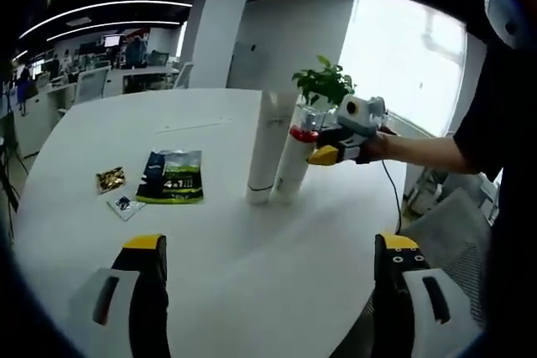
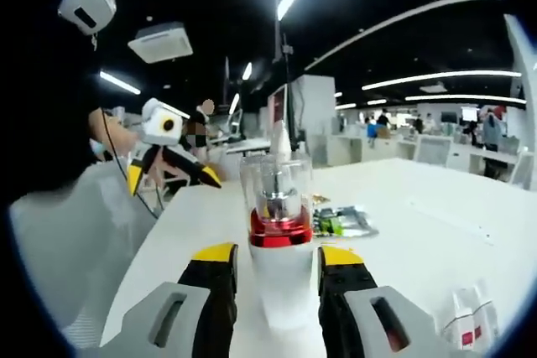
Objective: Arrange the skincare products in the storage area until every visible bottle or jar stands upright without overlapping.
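While the right hand-held gripper (image 2: pixel 275 278) sits clamped on the white bottle (image 2: pixel 280 278), its yellow-tipped jaws press the bottle's body from both sides, just under the red collar and clear cap (image 2: pixel 276 194). In the left gripper view the same bottle (image 1: pixel 293 165) stands upright on the white desk (image 1: pixel 210 266), with the right hand-held gripper (image 1: pixel 315 145) coming in from the right, held by a person's hand (image 1: pixel 375 145) in a dark sleeve. A taller white tube (image 1: pixel 271 147) stands upright just beside the bottle on its left; touching or a hair apart, can't tell. A small green plant (image 1: pixel 324 83) shows behind both.

The left hand-held gripper (image 1: pixel 270 249) is held low over the near desk edge, jaws spread wide, nothing between them, well apart from the two containers.

Other stuff flat on the desk, left of the tube: a dark green sachet (image 1: pixel 172 177), a small gold packet (image 1: pixel 110 179), a tiny white-and-dark packet (image 1: pixel 125 205). In the right gripper view the sachet (image 2: pixel 342 221) lies behind the bottle, and the left hand-held gripper (image 2: pixel 172 169) hangs at the left edge of the desk (image 2: pixel 419 215). Two small white-and-red items (image 2: pixel 466 324) sit at the lower right, too blurred to identify.
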Available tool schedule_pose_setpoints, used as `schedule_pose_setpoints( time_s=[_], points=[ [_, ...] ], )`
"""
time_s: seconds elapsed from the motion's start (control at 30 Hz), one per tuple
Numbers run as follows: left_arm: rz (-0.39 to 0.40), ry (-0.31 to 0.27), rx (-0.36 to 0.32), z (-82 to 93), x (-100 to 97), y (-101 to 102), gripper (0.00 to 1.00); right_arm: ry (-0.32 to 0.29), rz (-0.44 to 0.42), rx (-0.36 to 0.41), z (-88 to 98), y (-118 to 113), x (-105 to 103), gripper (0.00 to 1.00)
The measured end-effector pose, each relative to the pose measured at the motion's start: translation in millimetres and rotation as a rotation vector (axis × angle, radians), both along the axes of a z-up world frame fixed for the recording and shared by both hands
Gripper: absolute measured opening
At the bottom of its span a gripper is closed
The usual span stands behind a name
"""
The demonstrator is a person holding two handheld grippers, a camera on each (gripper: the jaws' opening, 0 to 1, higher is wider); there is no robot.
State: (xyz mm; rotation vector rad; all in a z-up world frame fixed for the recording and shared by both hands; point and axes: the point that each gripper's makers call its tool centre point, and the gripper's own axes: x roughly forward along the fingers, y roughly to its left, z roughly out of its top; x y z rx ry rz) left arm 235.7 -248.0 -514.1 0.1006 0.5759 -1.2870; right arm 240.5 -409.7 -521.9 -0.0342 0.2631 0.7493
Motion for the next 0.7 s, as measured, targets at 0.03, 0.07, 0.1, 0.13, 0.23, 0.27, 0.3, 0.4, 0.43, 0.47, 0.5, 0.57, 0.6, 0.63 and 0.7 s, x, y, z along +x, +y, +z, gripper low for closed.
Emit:
schedule_pose_setpoints(
  time_s=[0.03,0.07,0.1,0.13,0.23,0.27,0.3,0.4,0.43,0.47,0.5,0.57,0.6,0.63,0.7],
  points=[
    [-0.001,0.0,0.0,-0.2,0.1,0,0.95,0.005,0.0,-0.001,-1.6,0,-1,0.3],
    [-0.001,0.001,-0.001,-0.4,0.2,-1,0.95,0.017,0.004,-0.002,-7.0,1,-2,0.3],
    [-0.002,0.001,-0.001,-0.6,0.4,-1,0.95,0.03,0.001,-0.014,-12.2,1,-3,0.3],
    [-0.002,0.002,0.0,-0.9,0.3,-1,0.95,0.041,0.0,-0.027,-16.8,1,-4,0.3],
    [-0.004,0.003,0.004,-2.0,-0.3,-1,0.95,0.047,-0.018,-0.02,-21.3,-1,-2,0.28],
    [-0.003,0.004,0.006,-2.7,-0.3,0,0.95,0.051,-0.02,-0.03,-23.7,-2,-1,0.27],
    [-0.002,0.006,0.007,-3.2,-0.5,0,0.95,0.054,-0.027,-0.048,-27.0,-3,0,0.25],
    [0.001,0.009,0.011,-4.5,-1.2,1,0.95,0.059,-0.03,-0.058,-30.0,-5,4,0.21],
    [0.001,0.01,0.012,-4.2,-1.8,1,0.95,0.062,-0.033,-0.069,-32.8,-7,5,0.2],
    [0.0,0.011,0.013,-4.3,-2.2,1,0.94,0.064,-0.029,-0.063,-33.2,-7,5,0.2],
    [-0.001,0.011,0.014,-4.4,-2.5,1,0.94,0.063,-0.026,-0.062,-33.3,-8,5,0.2],
    [-0.001,0.011,0.015,-4.7,-2.1,1,0.94,0.059,-0.024,-0.063,-33.6,-7,5,0.2],
    [0.0,0.011,0.014,-4.5,-1.9,1,0.94,0.057,-0.024,-0.066,-33.9,-8,6,0.2],
    [0.0,0.011,0.012,-4.4,-1.1,1,0.94,0.056,-0.022,-0.066,-34.1,-9,7,0.19],
    [0.0,0.012,0.011,-4.2,-0.2,1,0.94,0.052,-0.014,-0.071,-34.5,-11,8,0.19]
  ],
)
